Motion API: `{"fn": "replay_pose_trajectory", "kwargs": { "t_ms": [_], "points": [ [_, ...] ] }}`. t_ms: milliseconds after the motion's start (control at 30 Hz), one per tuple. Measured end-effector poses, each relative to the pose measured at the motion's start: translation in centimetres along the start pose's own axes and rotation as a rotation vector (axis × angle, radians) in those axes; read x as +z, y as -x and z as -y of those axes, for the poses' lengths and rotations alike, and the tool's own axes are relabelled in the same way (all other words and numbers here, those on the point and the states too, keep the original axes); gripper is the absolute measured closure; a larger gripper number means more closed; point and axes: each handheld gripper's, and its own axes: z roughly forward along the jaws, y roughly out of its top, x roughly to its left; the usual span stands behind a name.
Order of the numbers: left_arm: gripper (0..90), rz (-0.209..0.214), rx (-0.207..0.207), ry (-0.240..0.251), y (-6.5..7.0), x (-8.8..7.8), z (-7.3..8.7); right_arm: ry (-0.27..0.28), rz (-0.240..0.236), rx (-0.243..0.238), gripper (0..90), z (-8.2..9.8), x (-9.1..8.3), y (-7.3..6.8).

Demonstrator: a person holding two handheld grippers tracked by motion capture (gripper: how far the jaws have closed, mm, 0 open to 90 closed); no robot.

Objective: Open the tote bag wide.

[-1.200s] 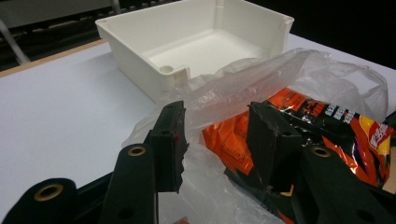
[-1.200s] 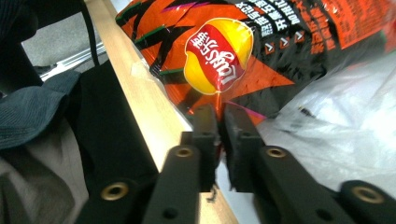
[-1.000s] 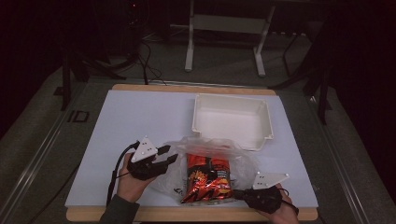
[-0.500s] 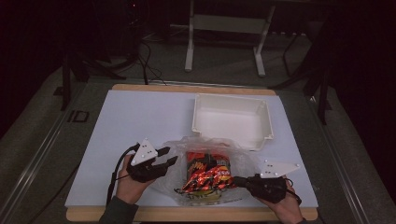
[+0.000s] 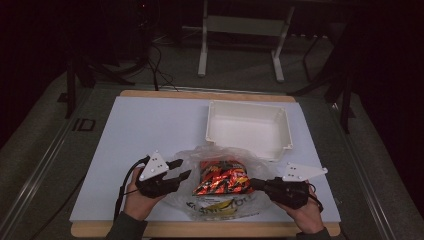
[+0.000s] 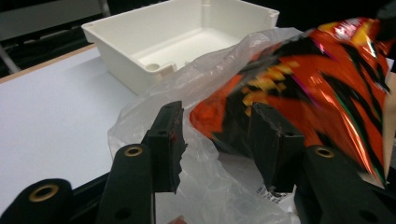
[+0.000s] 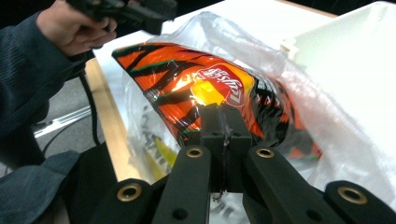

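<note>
An orange chip bag (image 5: 222,177) with black stripes lies inside a clear plastic bag (image 5: 220,207) near the table's front edge. My right gripper (image 5: 252,183) is shut on the plastic bag (image 7: 336,154) at the near end of the chip bag (image 7: 187,88), holding that end raised. My left gripper (image 5: 185,168) stands open at the bag's left side and has just been opening a little. In the left gripper view, the plastic's crumpled edge (image 6: 210,186) and the chip bag's end (image 6: 327,93) sit between the left gripper (image 6: 217,116) jaws, unpressed.
An empty white bin (image 5: 215,125) stands behind the bags, right of centre; its wall (image 6: 121,56) is close beyond the plastic. The white table sheet (image 5: 150,130) lies bare to the left. The other hand and its gripper (image 7: 140,11) show beyond the chip bag.
My right gripper has risen and shifted right. The chip bag has turned from lying flat lengthwise to lying tilted across the plastic. The left hand has stayed put.
</note>
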Motion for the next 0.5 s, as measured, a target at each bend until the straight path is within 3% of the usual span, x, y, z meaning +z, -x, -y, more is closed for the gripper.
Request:
{"fn": "replay_pose_trajectory", "kwargs": {
  "t_ms": [400,433,500],
  "points": [
    [51.7,0.053,0.031,0.005,0.3,-0.5,0.8,0.048,0.015,0.036,90.0,-1.1,0.0,0.8],
    [50.2,0.083,0.051,-0.004,0.6,-0.3,0.8,0.053,0.02,0.038,89.9,-1.3,0.0,1.0],
    [48.7,0.097,0.059,-0.005,0.7,-0.2,0.8,0.058,0.022,0.04,89.9,-1.4,0.0,1.1]
  ]
}}
